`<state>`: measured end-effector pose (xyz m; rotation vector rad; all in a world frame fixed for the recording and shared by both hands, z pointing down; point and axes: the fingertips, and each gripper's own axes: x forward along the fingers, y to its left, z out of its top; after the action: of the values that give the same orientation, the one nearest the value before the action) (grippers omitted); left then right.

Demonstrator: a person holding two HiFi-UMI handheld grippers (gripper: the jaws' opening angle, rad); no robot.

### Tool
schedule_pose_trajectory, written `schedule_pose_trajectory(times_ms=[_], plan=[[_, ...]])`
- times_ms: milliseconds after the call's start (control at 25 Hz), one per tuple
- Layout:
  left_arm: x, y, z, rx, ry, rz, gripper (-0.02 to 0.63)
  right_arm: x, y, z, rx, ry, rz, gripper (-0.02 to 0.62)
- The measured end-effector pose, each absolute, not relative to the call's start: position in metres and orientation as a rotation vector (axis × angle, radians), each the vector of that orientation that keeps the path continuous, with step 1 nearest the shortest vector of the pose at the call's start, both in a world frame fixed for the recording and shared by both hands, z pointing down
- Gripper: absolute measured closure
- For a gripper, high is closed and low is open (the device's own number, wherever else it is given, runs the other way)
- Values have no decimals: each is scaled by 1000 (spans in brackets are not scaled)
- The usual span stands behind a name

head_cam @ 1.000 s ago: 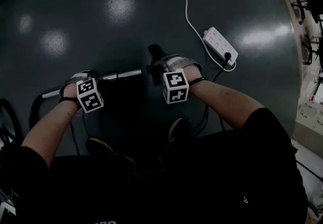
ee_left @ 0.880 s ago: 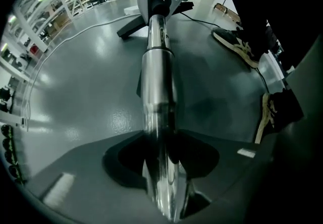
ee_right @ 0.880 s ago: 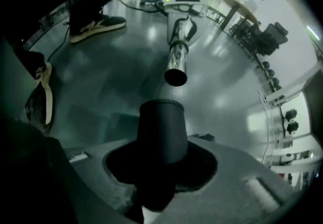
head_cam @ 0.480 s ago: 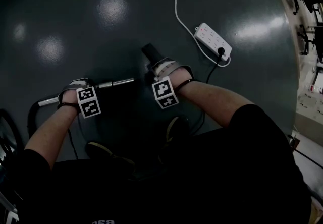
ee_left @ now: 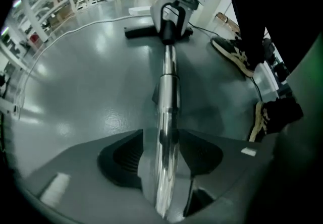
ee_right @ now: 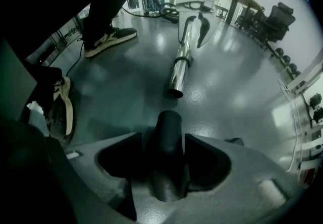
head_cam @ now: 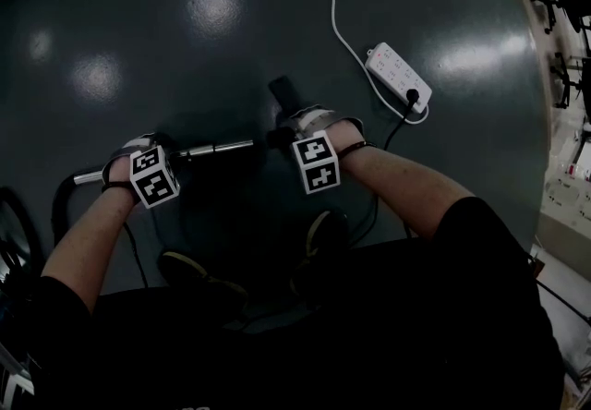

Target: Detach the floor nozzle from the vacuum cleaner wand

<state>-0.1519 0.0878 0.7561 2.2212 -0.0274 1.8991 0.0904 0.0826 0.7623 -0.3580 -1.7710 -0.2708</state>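
Detach done: floor nozzle (ee_right: pixel 169 134) neck sits clear of wand (ee_right: pixel 180 66). My left claw (ee_left: pixel 162 156) and right claw (ee_right: pixel 165 161) have just been opening, gripping nothing.

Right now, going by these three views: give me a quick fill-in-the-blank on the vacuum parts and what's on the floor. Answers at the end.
1. The floor nozzle is already ___ from the metal wand; the right gripper view shows bare floor between the two ends.
2. In the head view the floor nozzle lies to the metal wand's ___.
3. A black plug sits in the ___ power strip.

Missing words: detached; right; white.
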Motion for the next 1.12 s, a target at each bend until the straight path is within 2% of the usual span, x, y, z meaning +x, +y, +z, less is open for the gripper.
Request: schedule_pose_trajectory(times_ms=[320, 520, 840, 1120], plan=[[-163, 58, 666, 2232, -527, 1468, 383, 50, 92, 693, -182, -1960, -116, 336], [-182, 62, 574, 2132, -835, 1232, 394, 46, 87, 602, 65, -2024, 136, 336], [-170, 110, 341, 2122, -1030, 1065, 400, 131, 112, 386, 609, -2057, 615, 336], [-157, 111, 131, 2121, -1337, 821, 400, 187, 105, 208, 934, -2123, 845, 336]])
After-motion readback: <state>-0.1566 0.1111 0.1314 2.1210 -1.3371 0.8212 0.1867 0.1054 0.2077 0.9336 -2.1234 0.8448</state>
